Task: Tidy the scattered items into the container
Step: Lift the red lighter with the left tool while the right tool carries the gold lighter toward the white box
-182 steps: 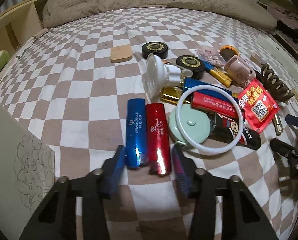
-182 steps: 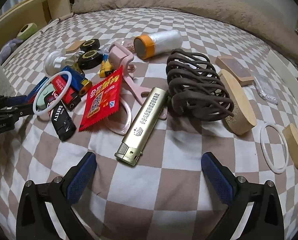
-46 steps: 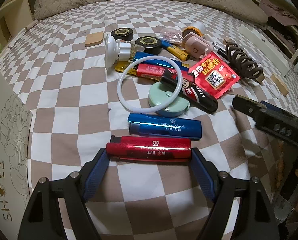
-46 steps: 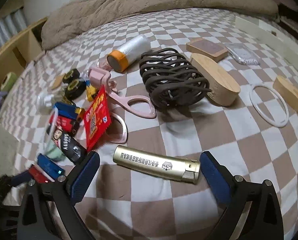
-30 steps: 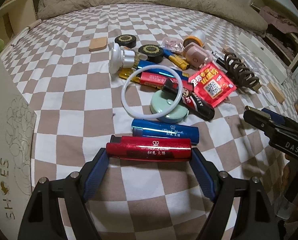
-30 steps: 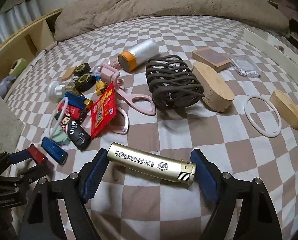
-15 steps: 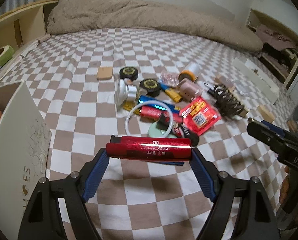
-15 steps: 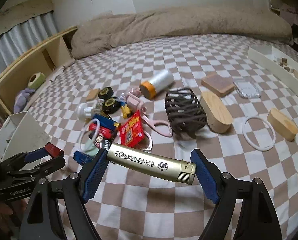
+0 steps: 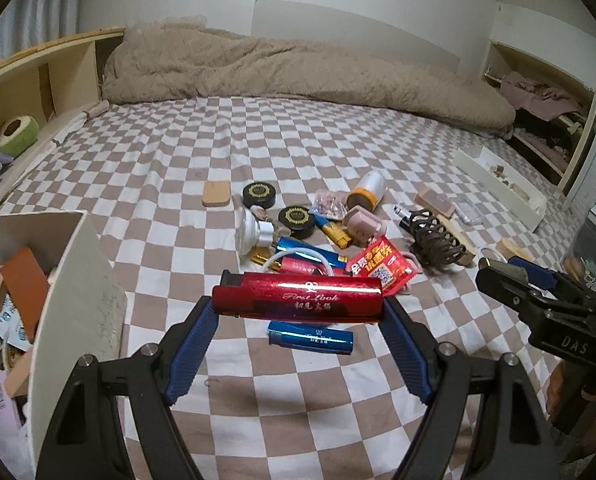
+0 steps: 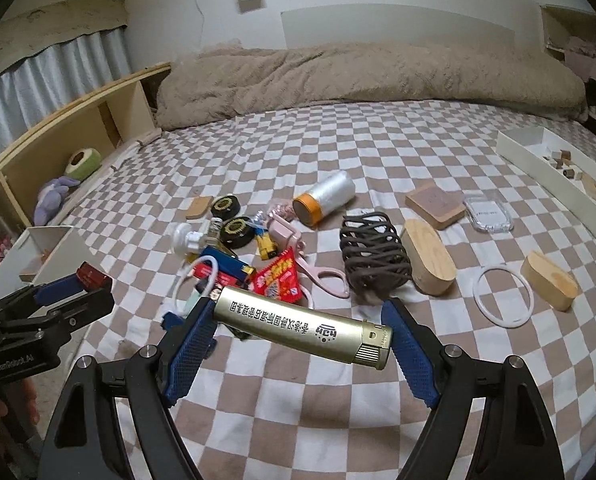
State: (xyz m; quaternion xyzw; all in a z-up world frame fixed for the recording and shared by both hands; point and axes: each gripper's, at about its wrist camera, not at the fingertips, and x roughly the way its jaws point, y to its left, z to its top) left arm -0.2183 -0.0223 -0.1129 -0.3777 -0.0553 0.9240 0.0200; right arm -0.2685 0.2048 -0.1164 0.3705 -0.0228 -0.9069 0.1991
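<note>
A white box (image 9: 86, 280) stands near left; the clutter lies beyond. The left claw (image 9: 298, 312) pinches a red lighter (image 9: 298, 300) crosswise above the bed (image 9: 298, 152), the right claw (image 10: 298, 320) a gold lighter (image 10: 302, 326) crosswise, cap end right and lower.

Glossy red metallic lighter (image 9: 298, 299); brushed gold metal lighter (image 10: 302, 327); matt checkered cloth bedsheet (image 9: 298, 152); fuzzy beige blanket (image 9: 298, 68); smooth wooden blocks (image 10: 428, 262).

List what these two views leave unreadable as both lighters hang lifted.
- Left wrist view: white box contents cut off by the frame edge and its own wall.
- Right wrist view: black item behind the gold lighter.
- Right wrist view: small pieces in the white tray, too small to identify.
</note>
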